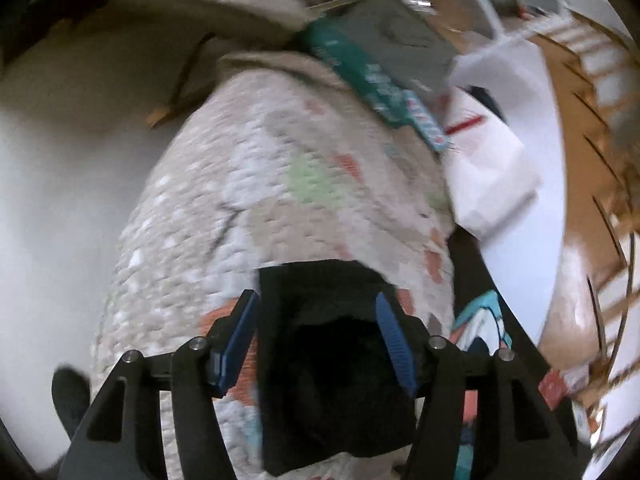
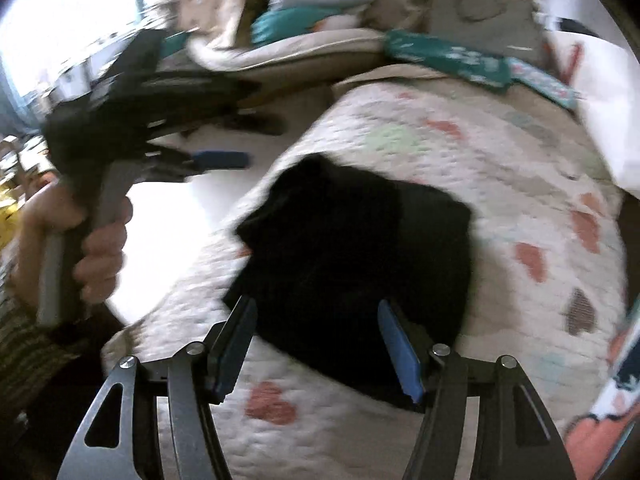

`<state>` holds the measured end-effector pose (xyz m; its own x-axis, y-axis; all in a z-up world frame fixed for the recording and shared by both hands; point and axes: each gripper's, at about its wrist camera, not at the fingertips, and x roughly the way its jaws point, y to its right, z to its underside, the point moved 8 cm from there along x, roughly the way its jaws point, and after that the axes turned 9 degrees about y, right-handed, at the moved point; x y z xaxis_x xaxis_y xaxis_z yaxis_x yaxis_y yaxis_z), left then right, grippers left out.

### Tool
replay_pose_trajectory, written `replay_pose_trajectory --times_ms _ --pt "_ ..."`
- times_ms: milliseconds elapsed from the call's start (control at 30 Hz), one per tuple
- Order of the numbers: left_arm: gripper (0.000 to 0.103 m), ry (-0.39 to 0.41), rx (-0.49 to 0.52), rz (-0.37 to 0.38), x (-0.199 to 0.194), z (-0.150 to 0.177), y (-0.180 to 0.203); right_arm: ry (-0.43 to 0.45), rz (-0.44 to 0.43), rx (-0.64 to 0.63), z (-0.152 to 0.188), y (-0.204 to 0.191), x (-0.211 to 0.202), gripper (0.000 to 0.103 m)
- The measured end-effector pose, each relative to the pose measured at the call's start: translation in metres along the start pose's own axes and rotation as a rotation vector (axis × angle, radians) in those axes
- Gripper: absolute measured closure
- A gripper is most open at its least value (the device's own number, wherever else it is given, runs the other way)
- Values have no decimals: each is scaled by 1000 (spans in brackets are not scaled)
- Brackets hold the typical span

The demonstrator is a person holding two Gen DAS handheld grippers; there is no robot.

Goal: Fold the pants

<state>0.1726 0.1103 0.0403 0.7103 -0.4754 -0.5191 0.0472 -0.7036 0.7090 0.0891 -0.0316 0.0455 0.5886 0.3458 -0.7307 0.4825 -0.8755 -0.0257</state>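
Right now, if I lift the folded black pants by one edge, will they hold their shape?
Probably not: the black pants look like soft cloth with rumpled edges, so the fold would likely droop open. On the textured quilt they would probably drag and bunch rather than slide.

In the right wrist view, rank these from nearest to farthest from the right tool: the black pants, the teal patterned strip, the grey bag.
1. Black pants: folded on the quilt, directly ahead of the right tool, reaching between its open fingers.
2. Teal patterned strip: past the quilt's far edge, upper right.
3. Grey bag: just behind the strip, at the top.
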Motion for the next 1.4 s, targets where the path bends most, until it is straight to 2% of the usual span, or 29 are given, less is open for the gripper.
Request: replay_pose_trajectory --times_ms 67,133,233,267,300,400,500,600,733,833,867,933,1067,1133,1167,1200,1233,1267,1300,1333,1400 --pt "42 11 85 7 2 1 20 -3 58 55 -3 23 4 35" --pt "42 28 142 -45 7 0 26 10 79 110 -13 37 11 38" --pt "42 15 78 -99 12 -2 8 26 61 168 -31 39 23 45" --pt "42 12 59 -115 12 -3 1 20 44 185 -35 36 29 52" --pt "42 15 24 -150 10 -6 -12 10 18 196 -38 30 35 57" --pt "42 41 -57 -181 -2 -15 -36 -17 -53 175 -48 3 61 62" --pt "42 106 -127 -218 -21 -30 -59 -64 -123 155 -53 -25 94 61" --pt "42 155 -161 -245 -36 -42 -75 -145 -165 129 -40 -41 121 57" --pt "42 148 -180 -245 -38 -42 -81 -156 -171 101 -35 -44 124 53" --pt "42 124 -128 -227 -29 -35 -66 -116 -243 198 -50 -28 95 52" --pt "42 116 -99 -220 -25 -31 -59 -96 -238 218 -53 -18 85 52" --pt "42 96 -41 -187 -16 -22 -41 -53 -188 259 -55 13 64 51" --pt "42 23 77 -120 15 5 -5 -48 -95 308 -38 57 47 51" --pt "42 -28 114 -151 32 16 -3 -64 -70 350 -21 72 45 51" --pt "42 -68 145 -230 46 24 -12 -72 -65 371 -13 78 44 51" --pt "42 -86 153 -272 52 28 -19 -80 -63 393 -5 84 45 51" --pt "42 -107 130 -298 60 32 -29 -86 -60 410 1 88 45 51" --pt "39 -116 96 -293 63 33 -36 -88 -56 426 7 92 44 51" --pt "34 -123 38 -267 64 32 -43 -88 -56 443 12 96 43 51" --pt "34 -135 -21 -235 65 31 -48 -88 -57 457 15 98 43 51" --pt "34 -167 -194 -125 66 33 -59 -82 -62 489 21 106 39 51"
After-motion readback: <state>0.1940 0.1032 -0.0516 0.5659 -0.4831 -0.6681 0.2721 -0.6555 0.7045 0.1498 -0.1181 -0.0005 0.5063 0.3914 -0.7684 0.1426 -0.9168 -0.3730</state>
